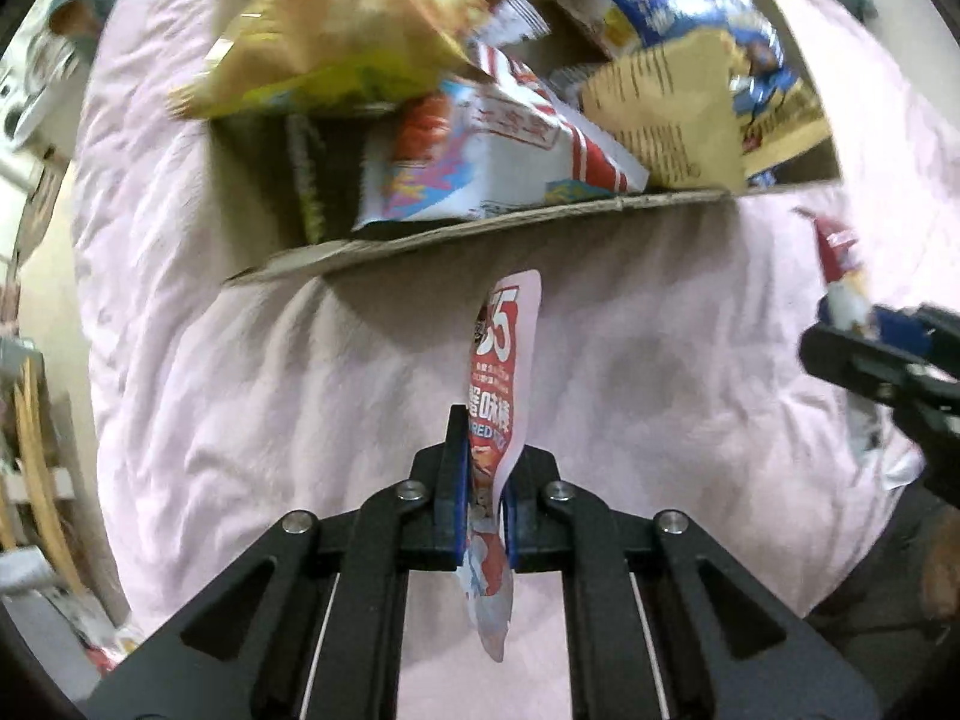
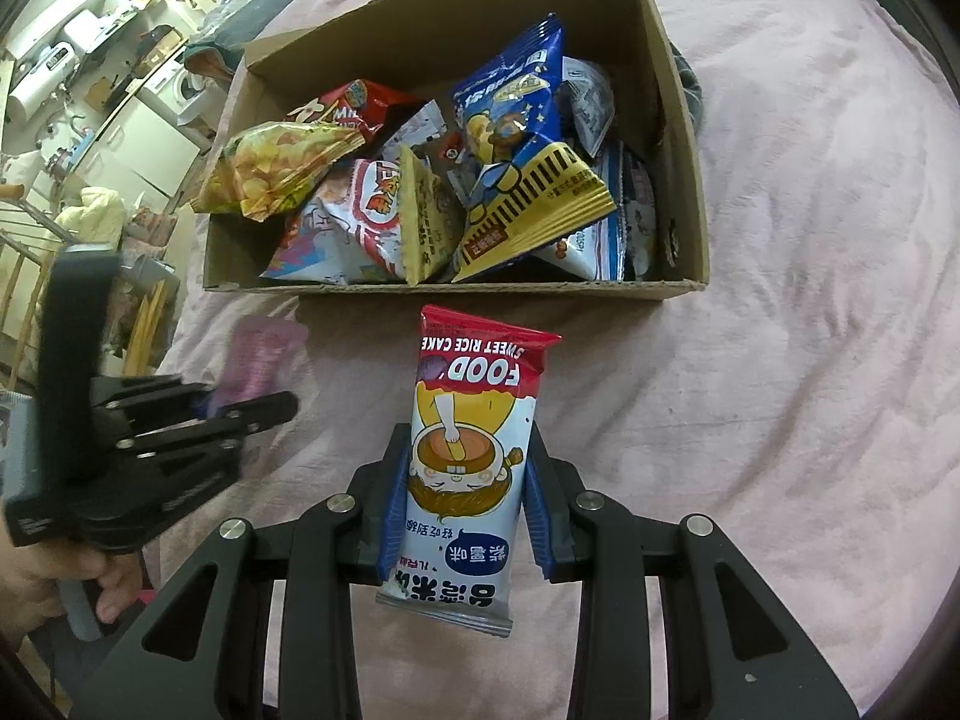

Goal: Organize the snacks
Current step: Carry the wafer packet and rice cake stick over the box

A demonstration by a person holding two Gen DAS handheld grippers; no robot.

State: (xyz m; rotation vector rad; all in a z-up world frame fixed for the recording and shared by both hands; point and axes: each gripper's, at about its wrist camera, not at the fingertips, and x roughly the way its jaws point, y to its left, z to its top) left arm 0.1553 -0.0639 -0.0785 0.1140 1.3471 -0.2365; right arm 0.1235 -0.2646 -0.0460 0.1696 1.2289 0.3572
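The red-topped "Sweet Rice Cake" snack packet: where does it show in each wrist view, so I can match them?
Left wrist view: far right edge, a blurred sliver of the red-topped rice cake packet in the right tool.
Right wrist view: bottom centre, the packet clamped flat between the tool's blue pads.
Shared landmark: the brown cardboard box of snacks on the pink bedsheet.

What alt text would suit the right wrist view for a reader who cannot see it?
The right tongs grip a sweet rice cake packet above pink bedding, before a cardboard box full of snack bags. The left tongs hold a purple packet.
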